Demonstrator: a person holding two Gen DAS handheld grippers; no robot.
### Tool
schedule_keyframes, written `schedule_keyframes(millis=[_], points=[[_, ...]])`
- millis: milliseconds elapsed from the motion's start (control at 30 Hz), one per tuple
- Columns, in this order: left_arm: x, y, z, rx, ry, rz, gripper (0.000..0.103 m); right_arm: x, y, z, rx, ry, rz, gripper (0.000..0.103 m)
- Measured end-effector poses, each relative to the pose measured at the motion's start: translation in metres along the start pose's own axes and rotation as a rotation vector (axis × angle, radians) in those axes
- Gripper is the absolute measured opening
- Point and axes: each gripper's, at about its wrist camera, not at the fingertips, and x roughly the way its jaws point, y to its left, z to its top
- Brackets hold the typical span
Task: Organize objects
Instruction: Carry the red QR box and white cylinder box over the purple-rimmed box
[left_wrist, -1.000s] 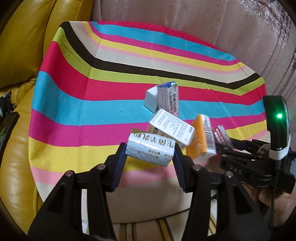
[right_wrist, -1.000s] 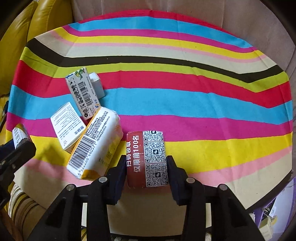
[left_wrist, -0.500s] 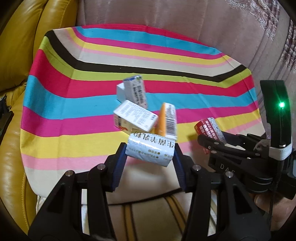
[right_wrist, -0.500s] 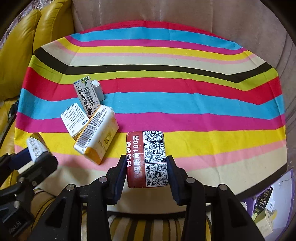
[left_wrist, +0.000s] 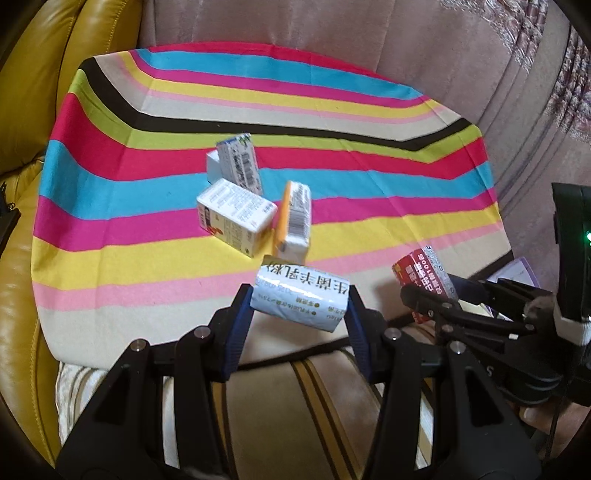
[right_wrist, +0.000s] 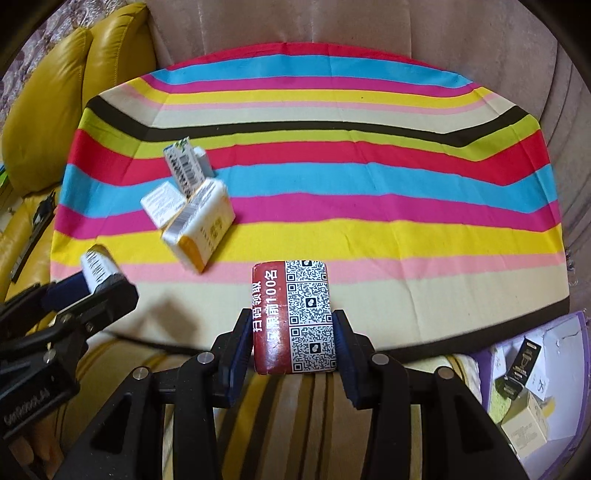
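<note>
The left hand-held gripper (left_wrist: 300, 308) is clamped on a white carton (left_wrist: 301, 297), long axis crosswise; the right hand-held gripper (right_wrist: 294, 334) is clamped on a red box (right_wrist: 293, 317), long axis forward. Both hang near the striped surface (right_wrist: 369, 206) edge, short of the box cluster (right_wrist: 192, 206), nearer the left; a sofa (right_wrist: 44, 110) adjoins.
</note>
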Motion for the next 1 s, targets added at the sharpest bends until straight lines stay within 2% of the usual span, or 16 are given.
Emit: schedule_keyframes(millis=[200, 567, 1000], points=[[0.0, -0.012, -0.011, 0.024, 0.035, -0.003, 0.053, -0.013, -0.001, -0.019, -0.02, 0.016, -0.001, 0.043], [-0.003, -0.036, -0.019, 0.064, 0.058, -0.017, 0.053, -0.029, -0.015, -0.033, 0.006, 0.013, 0.019, 0.043], [0.004, -0.082, -0.022, 0.143, 0.082, -0.052, 0.053, -0.05, -0.066, -0.049, 0.104, -0.014, 0.024, 0.042]])
